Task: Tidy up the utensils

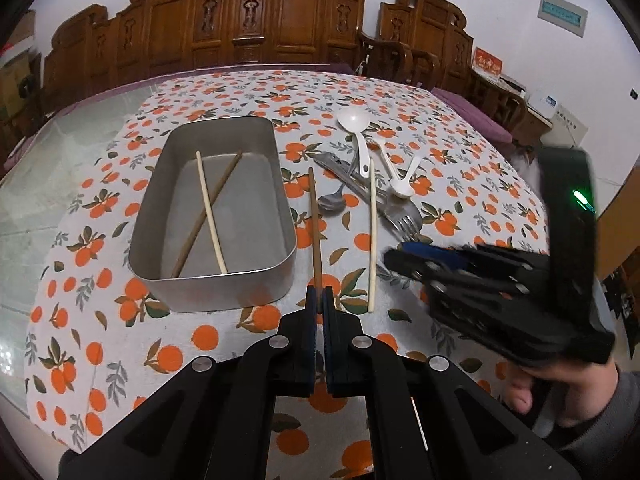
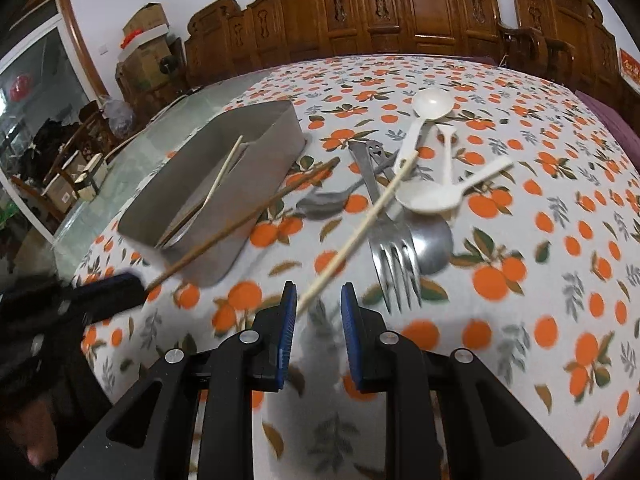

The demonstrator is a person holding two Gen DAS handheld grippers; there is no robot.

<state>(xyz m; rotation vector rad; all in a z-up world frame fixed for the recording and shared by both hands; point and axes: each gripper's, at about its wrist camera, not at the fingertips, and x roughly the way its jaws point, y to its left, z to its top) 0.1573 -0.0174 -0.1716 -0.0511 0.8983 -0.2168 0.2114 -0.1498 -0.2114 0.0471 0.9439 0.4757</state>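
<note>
A metal tray [image 1: 256,288] on the orange-print tablecloth [image 1: 120,340] holds two crossed chopsticks, one pale [image 1: 211,212], one brown [image 1: 208,216]. Just right, the left gripper [image 1: 320,300] is clamped on a brown chopstick [image 1: 314,224]. Further right, the right gripper [image 2: 319,300] stands apart, gripping nothing, a pale chopstick [image 2: 360,228] ending between its fingers, near the spoons and fork [image 2: 394,256].

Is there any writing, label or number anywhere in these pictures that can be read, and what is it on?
None can be read.
White wall panel: a line of print, too small and blurred.
Red card by the wall: gold marks, blurred.
Boxes at the right edge: labels too small.
Red sign behind the chairs: cut off and blurred.
Tray and utensils: no writing visible.
</note>
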